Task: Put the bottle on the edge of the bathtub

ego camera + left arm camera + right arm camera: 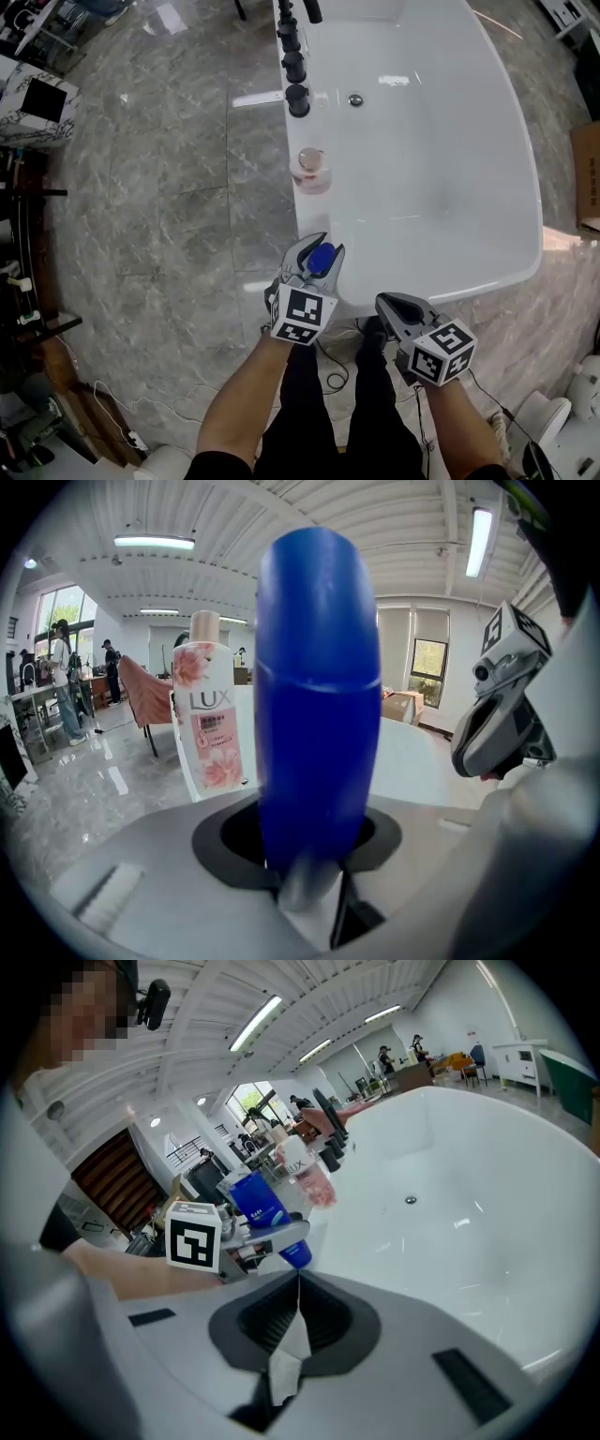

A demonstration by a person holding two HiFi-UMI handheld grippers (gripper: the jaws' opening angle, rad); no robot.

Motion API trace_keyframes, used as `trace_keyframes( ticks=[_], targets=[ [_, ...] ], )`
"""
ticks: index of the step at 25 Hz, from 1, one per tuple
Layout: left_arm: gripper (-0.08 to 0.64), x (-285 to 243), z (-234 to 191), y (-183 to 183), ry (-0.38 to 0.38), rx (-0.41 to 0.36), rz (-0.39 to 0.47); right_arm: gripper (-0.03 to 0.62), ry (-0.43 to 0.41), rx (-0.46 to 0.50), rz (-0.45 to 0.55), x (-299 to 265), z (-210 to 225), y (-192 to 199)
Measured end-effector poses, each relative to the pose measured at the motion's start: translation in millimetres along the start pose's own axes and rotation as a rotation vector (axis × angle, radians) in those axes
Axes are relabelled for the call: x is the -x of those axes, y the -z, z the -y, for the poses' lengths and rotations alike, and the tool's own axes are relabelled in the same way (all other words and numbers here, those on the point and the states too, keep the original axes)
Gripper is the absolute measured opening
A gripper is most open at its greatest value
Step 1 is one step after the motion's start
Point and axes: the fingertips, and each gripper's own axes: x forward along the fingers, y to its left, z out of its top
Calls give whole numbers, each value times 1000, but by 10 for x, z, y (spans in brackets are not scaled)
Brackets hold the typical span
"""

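My left gripper (322,247) is shut on a blue bottle (322,259), which it holds over the near left rim of the white bathtub (314,217). In the left gripper view the blue bottle (317,696) fills the middle, standing between the jaws. The right gripper view shows the same blue bottle (255,1202) tilted in the left gripper (274,1232), cap end lowest. My right gripper (382,304) hangs in front of the tub's near end, shut with nothing in it; its jaws (298,1283) meet in a closed line.
A pink LUX bottle (311,171) (211,719) stands on the tub's left rim, farther along. Black taps (295,67) line the rim beyond it. A drain (355,99) sits in the tub. A cardboard box (587,178) lies at the right. Grey marble floor (159,216) spreads left.
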Motion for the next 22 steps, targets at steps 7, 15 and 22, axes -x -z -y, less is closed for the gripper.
trace_keyframes(
  ticks=[7,15,22],
  targets=[
    [149,18,58,51,-7,-45,5,12,-7,-3,-12,29,-50,117],
    [157,45,65,99,-17,-58,-55,12,-6,-4,-13,135,-41,129],
    [158,223,89,-58,-34,-60,-61,12,-27,18,-15,336,-191,53]
  ],
)
